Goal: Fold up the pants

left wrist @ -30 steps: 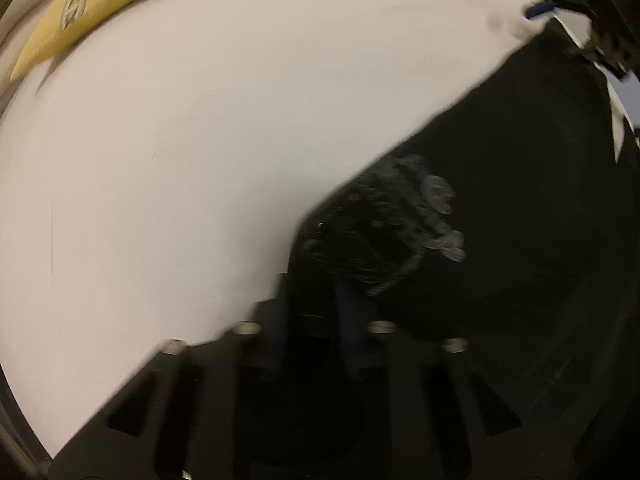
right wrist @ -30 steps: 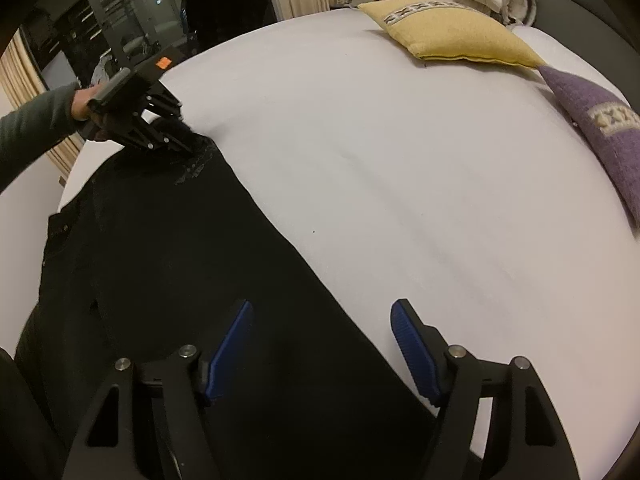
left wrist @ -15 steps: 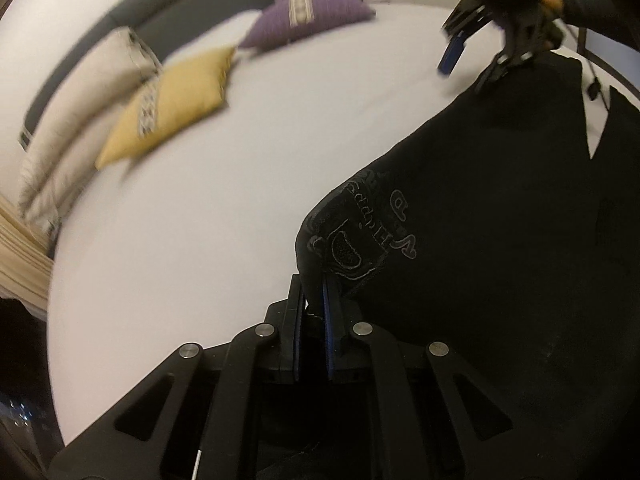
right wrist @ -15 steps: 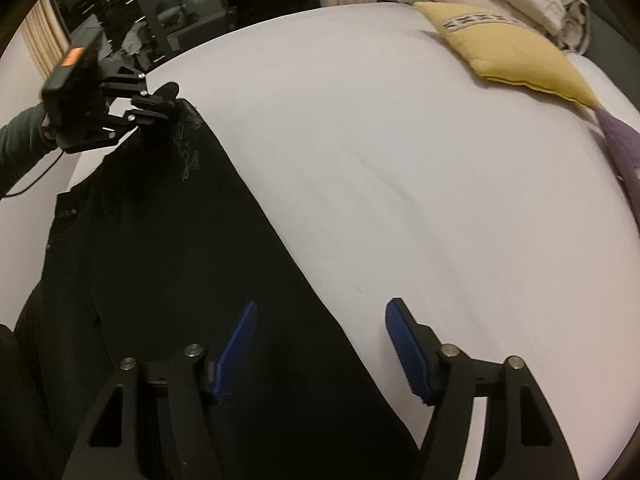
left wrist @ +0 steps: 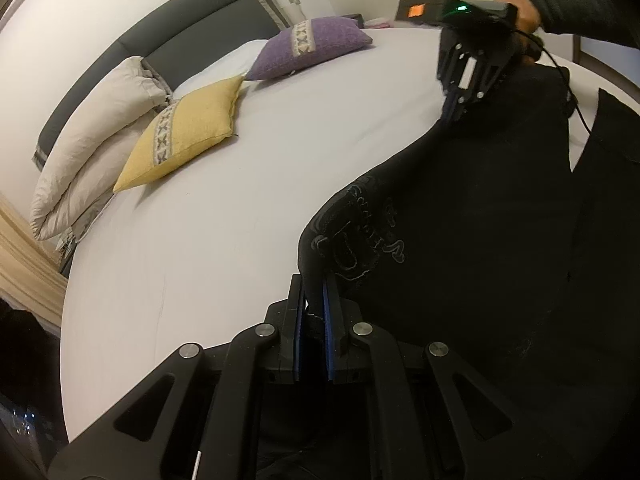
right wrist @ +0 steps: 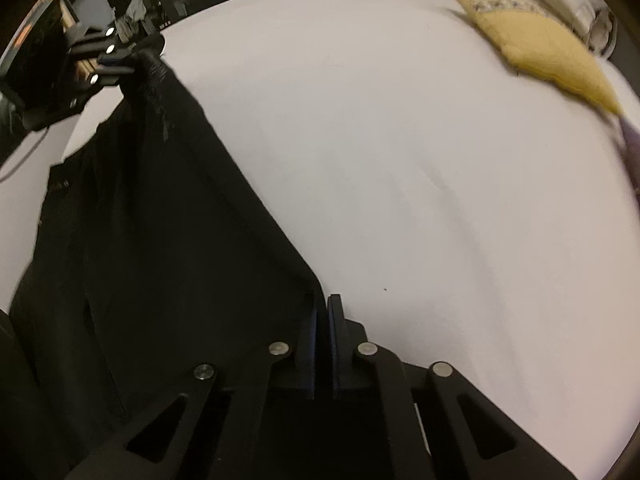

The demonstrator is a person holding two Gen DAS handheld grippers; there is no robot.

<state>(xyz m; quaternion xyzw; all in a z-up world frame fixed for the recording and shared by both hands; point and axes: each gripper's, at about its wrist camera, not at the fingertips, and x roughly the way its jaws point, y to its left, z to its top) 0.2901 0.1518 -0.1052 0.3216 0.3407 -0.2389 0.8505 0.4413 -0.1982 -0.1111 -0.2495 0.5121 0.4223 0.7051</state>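
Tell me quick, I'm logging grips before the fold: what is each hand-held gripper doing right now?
Left hand-held gripper: shut on the black pants, pinching the printed corner.
Right hand-held gripper: its jaws have just been closing; now shut on the pants' edge.

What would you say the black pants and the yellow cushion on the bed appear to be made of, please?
Black pants: soft matte woven or knit fabric, probably cotton; they drape limply and carry pale stitched or printed lettering. Yellow cushion: coarse woven textile, matte, with a grey patterned band; the weave grain shows.
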